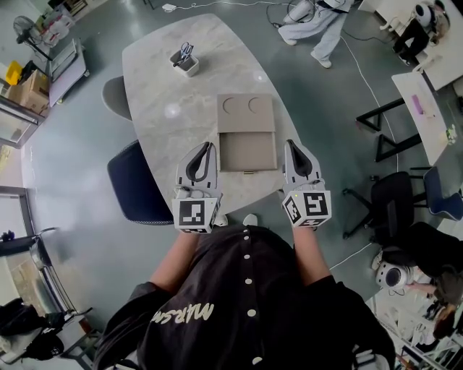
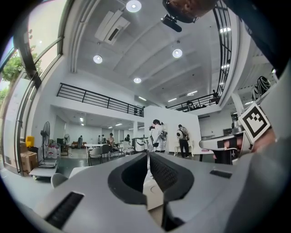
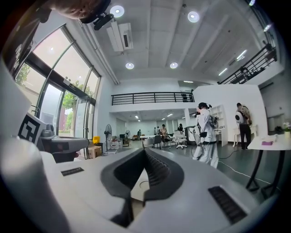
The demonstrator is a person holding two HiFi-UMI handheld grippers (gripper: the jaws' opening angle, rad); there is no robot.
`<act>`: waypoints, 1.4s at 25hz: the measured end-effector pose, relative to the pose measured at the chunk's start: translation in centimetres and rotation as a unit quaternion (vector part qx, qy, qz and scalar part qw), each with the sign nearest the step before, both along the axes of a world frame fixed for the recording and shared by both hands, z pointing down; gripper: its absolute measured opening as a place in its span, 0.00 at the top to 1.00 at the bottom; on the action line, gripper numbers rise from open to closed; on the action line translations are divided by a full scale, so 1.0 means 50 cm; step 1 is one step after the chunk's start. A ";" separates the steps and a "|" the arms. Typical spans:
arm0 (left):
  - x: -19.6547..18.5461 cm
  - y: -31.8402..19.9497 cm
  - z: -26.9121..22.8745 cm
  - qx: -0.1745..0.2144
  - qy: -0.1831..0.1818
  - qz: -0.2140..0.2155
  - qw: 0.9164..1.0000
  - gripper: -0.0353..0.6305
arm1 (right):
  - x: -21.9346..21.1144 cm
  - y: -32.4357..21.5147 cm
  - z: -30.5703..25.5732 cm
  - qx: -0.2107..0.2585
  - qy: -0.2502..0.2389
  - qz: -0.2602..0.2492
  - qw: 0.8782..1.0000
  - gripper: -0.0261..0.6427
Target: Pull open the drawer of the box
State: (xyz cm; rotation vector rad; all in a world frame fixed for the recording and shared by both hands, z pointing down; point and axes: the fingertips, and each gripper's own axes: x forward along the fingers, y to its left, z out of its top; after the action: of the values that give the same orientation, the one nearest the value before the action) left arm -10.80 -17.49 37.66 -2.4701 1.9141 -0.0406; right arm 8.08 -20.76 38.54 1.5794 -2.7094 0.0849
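A flat beige box with two round recesses in its top lies mid-table. Its drawer stands pulled out toward me, with a small handle on the near edge. My left gripper hovers just left of the drawer and my right gripper just right of it, neither touching it. Both are shut with nothing between the jaws. In the left gripper view the left gripper points out over the room. The right gripper does the same, with a strip of the box below its jaws.
A small holder with scissors stands at the far left of the marble table. A dark blue chair and a grey chair sit at the table's left. A black chair stands to the right. A person stands beyond the table.
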 end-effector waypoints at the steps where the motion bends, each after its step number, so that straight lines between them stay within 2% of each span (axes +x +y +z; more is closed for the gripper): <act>1: 0.001 -0.001 0.001 0.000 0.000 0.000 1.000 0.91 | 0.001 -0.001 0.001 -0.001 0.000 0.000 1.000 0.97; 35: 0.022 0.016 -0.003 0.002 0.006 0.011 1.000 0.91 | -0.005 0.026 -0.018 0.005 -0.002 -0.012 1.000 0.97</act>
State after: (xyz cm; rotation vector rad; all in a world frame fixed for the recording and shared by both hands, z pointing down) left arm -9.71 -16.69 37.50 -2.4954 1.8885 -0.0220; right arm 7.83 -19.45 37.63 1.5501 -2.7354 0.0751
